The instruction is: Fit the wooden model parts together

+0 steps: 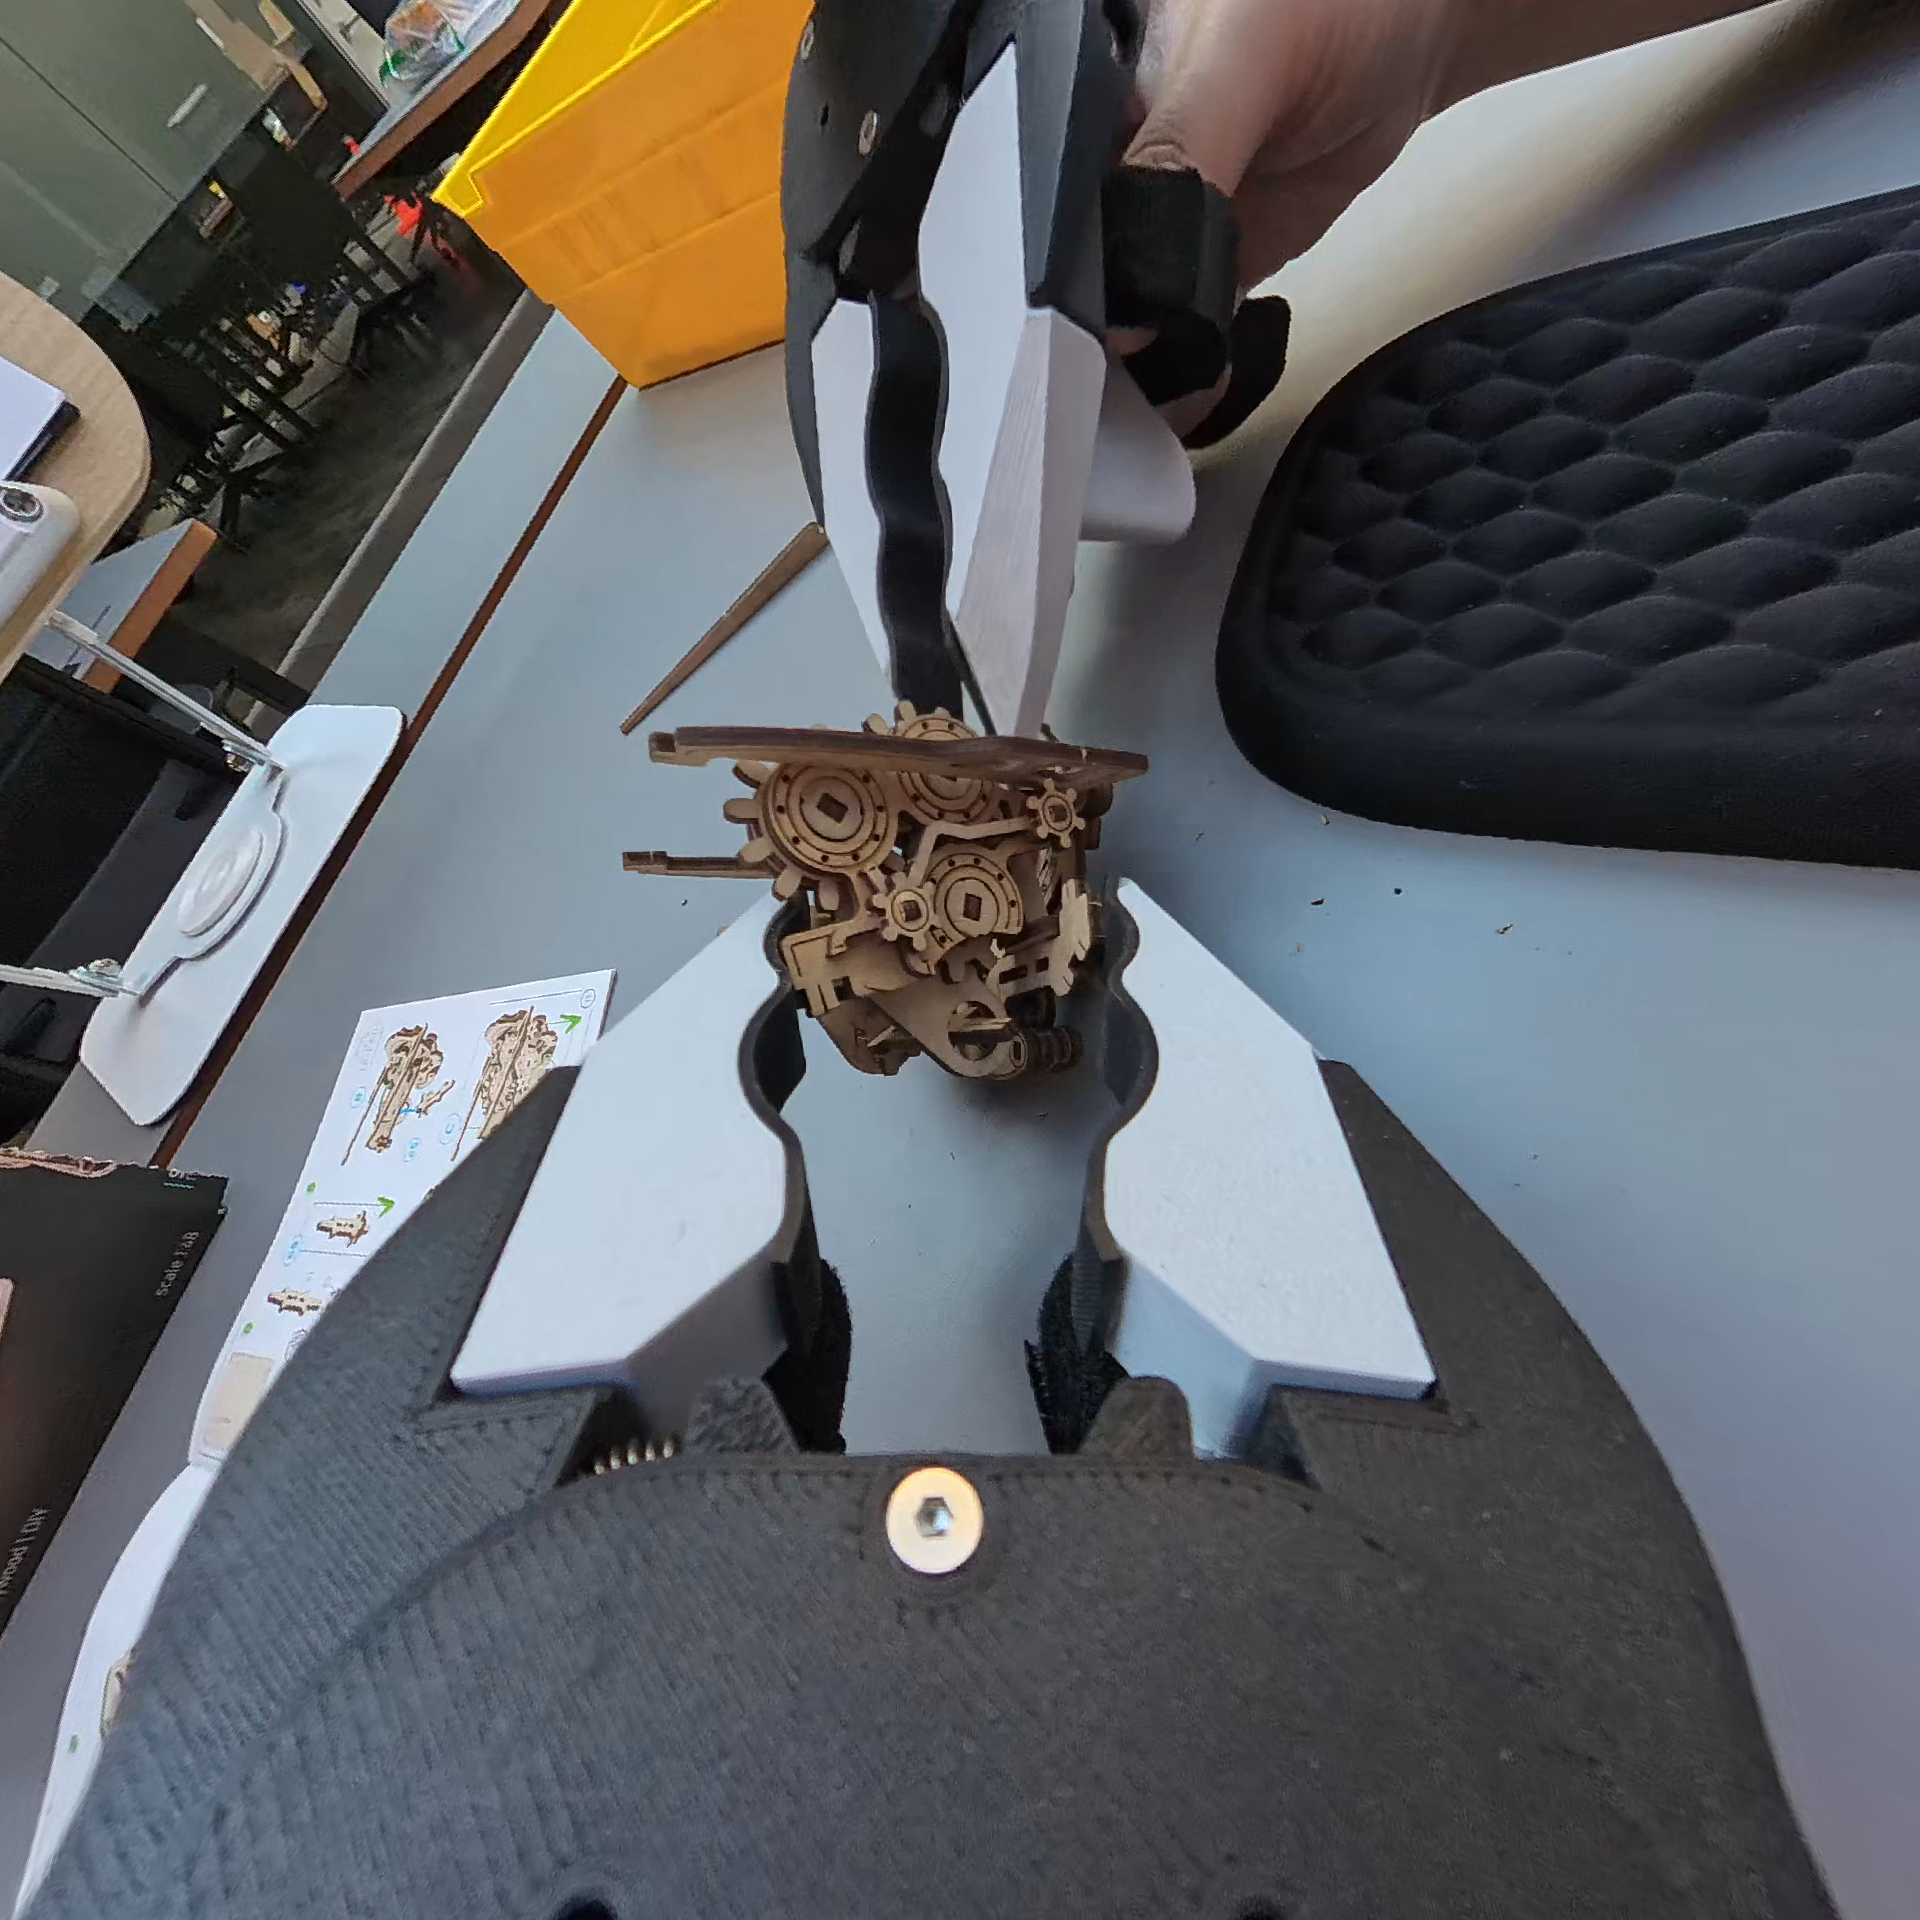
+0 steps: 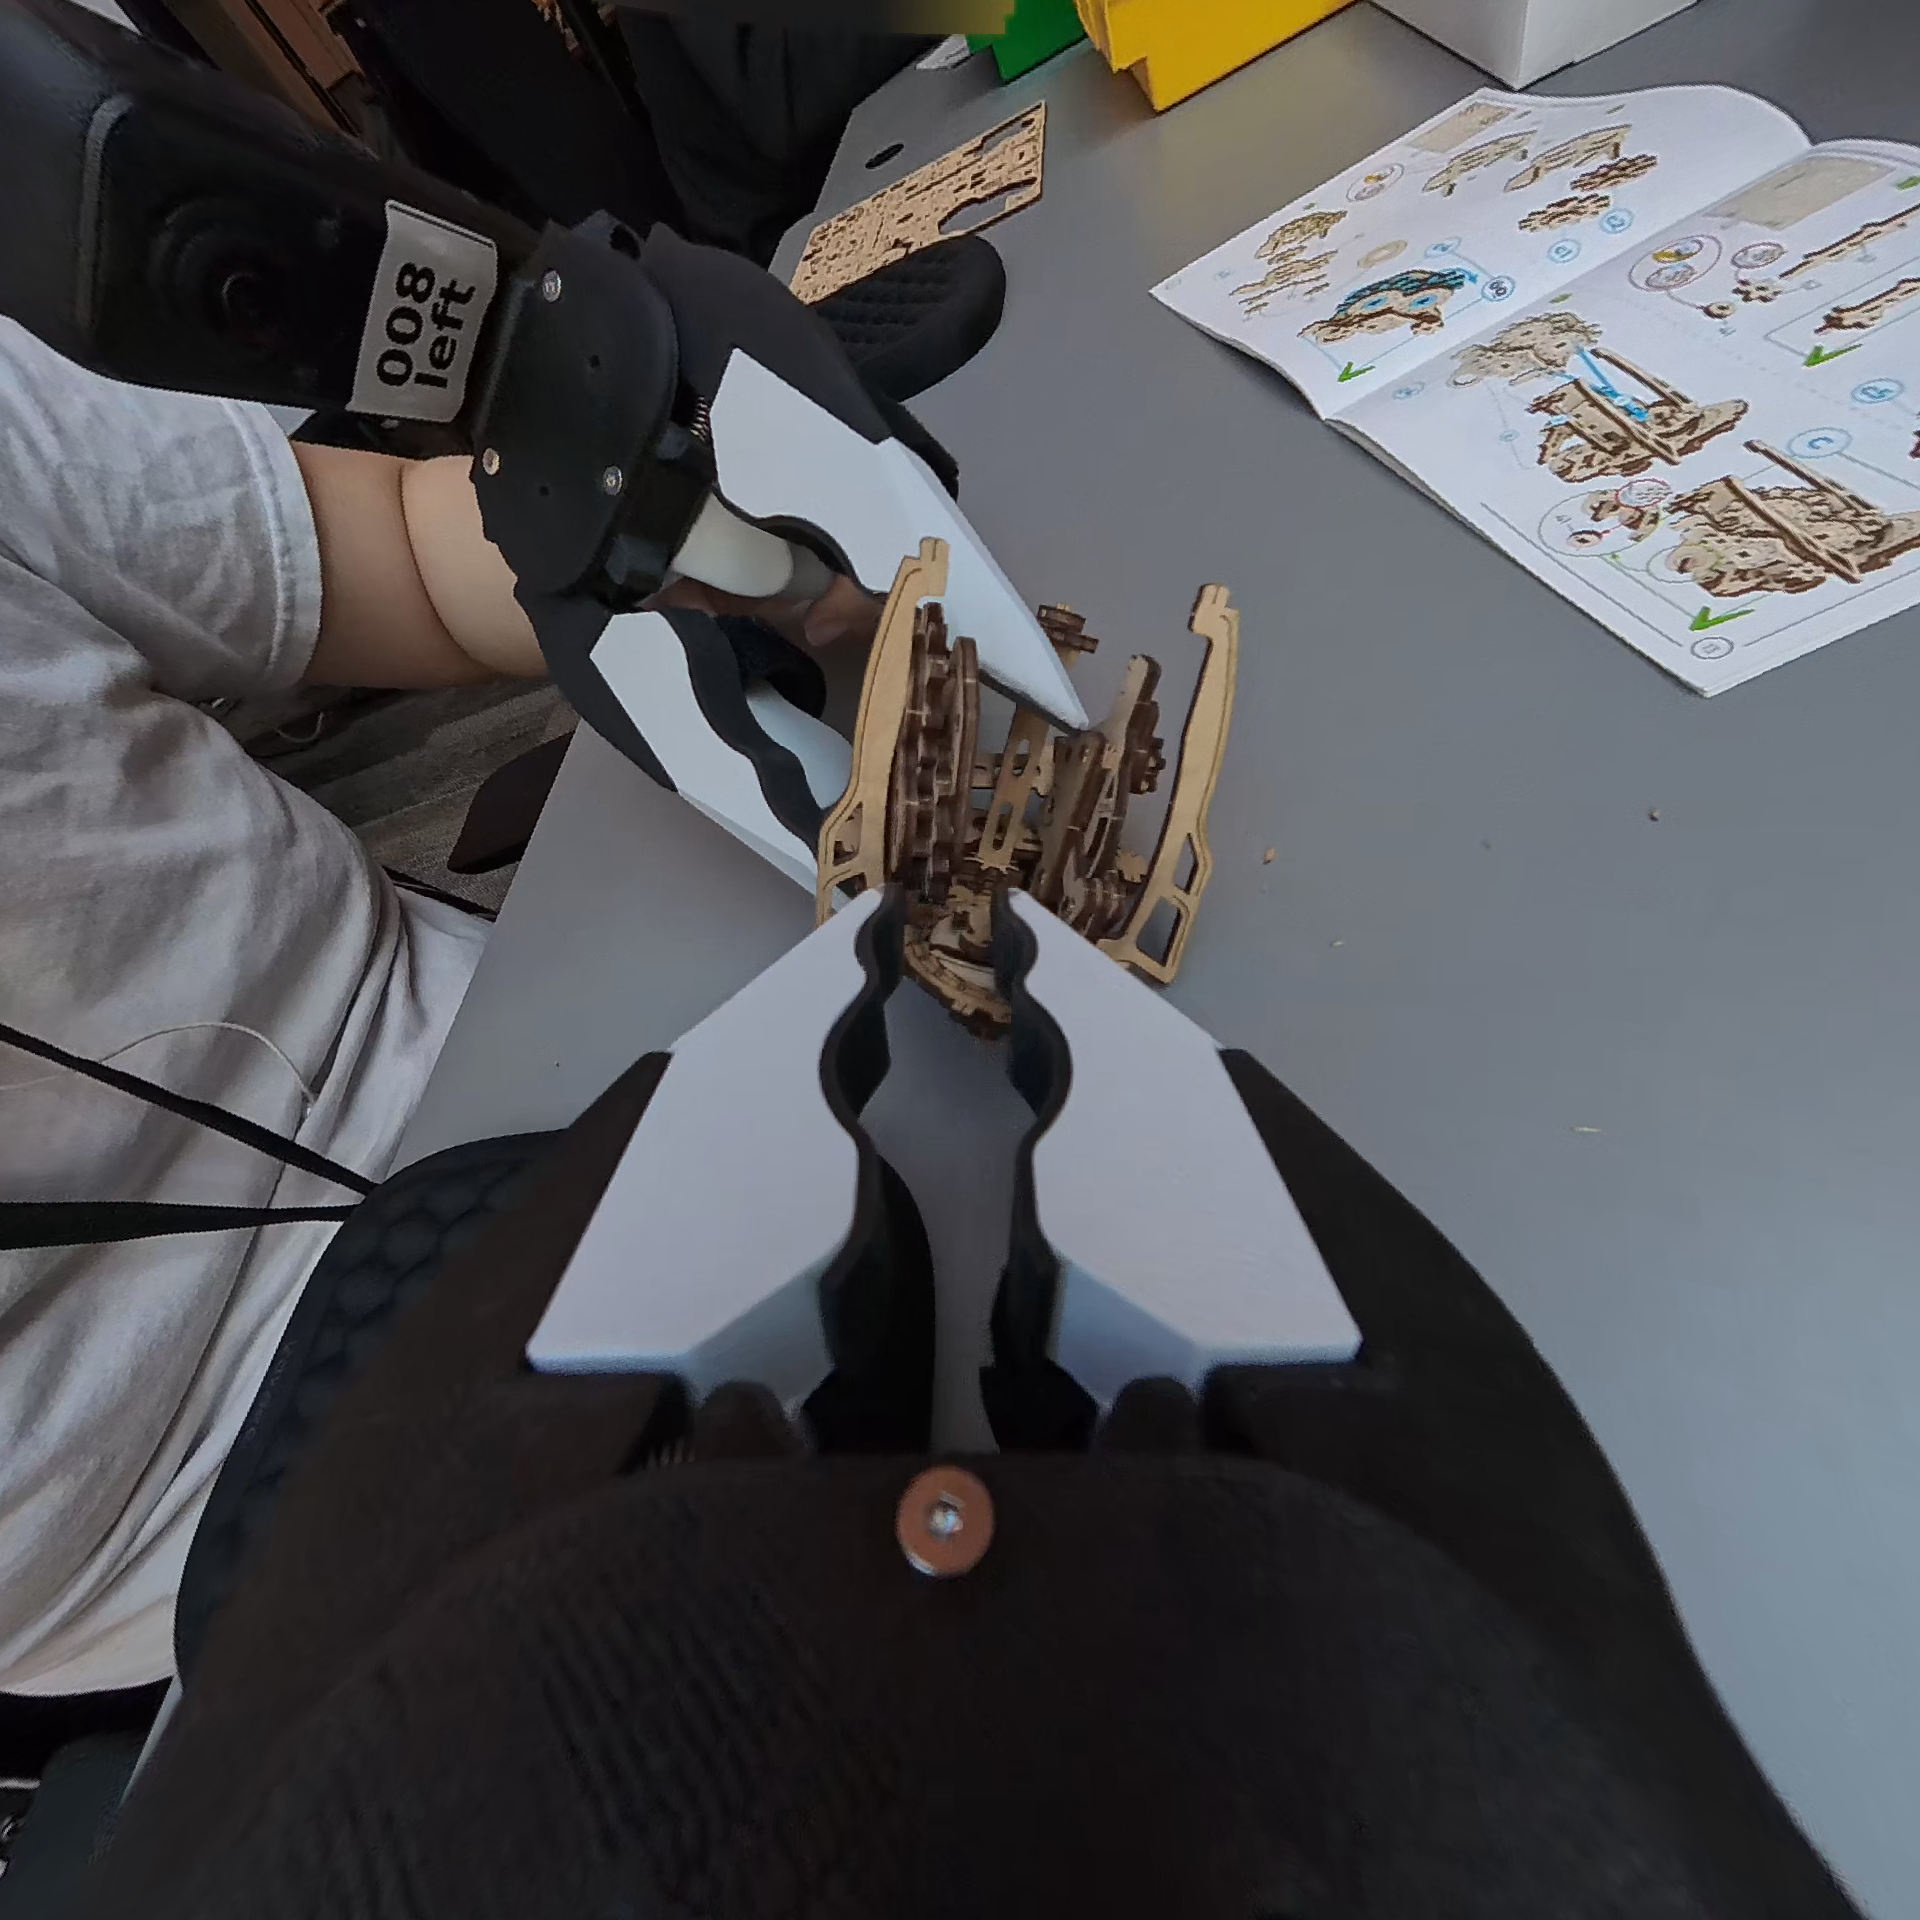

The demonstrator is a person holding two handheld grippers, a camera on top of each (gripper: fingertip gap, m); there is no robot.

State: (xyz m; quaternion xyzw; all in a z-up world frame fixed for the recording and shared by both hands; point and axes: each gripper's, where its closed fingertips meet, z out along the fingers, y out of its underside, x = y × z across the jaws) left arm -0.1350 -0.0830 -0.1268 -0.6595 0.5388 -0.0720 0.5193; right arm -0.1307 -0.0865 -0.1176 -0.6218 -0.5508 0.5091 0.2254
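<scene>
Model: we see the wooden model [image 1: 925,904], a cluster of gears between two flat side plates, at frame centre in both views, resting on the grey table [image 1: 1455,1039].
Left gripper: our left gripper [image 1: 951,920] is clamped across the model's lower body, a white finger on each side; in the right wrist view it [image 2: 940,790] comes in from the upper left.
Right gripper: our right gripper [image 2: 945,904] pinches the near lower end of the gear block, the jaws narrowed onto wood; in the left wrist view it [image 1: 961,717] descends from the top of the frame onto the upper plate.
Step in hand: we judge we are seating or squaring a part while both tools steady the assembly.
Doing it well: we should keep the left hold firm but gentle, press along the slot rather than across the thin plates, and watch the free prongs, which look easy to snap.
Loose parts: a slim wooden stick [image 1: 727,644] lies left of the model; a punched-out sheet [image 2: 925,203] sits at upper centre.
Guide: the instruction booklet [image 2: 1621,364] lies open at upper right.
Surface: grey, flecked with wood crumbs; a black quilted pad [image 1: 1621,540] at right.
Room: a yellow bin [image 1: 634,177] at upper left, desks beyond.
</scene>
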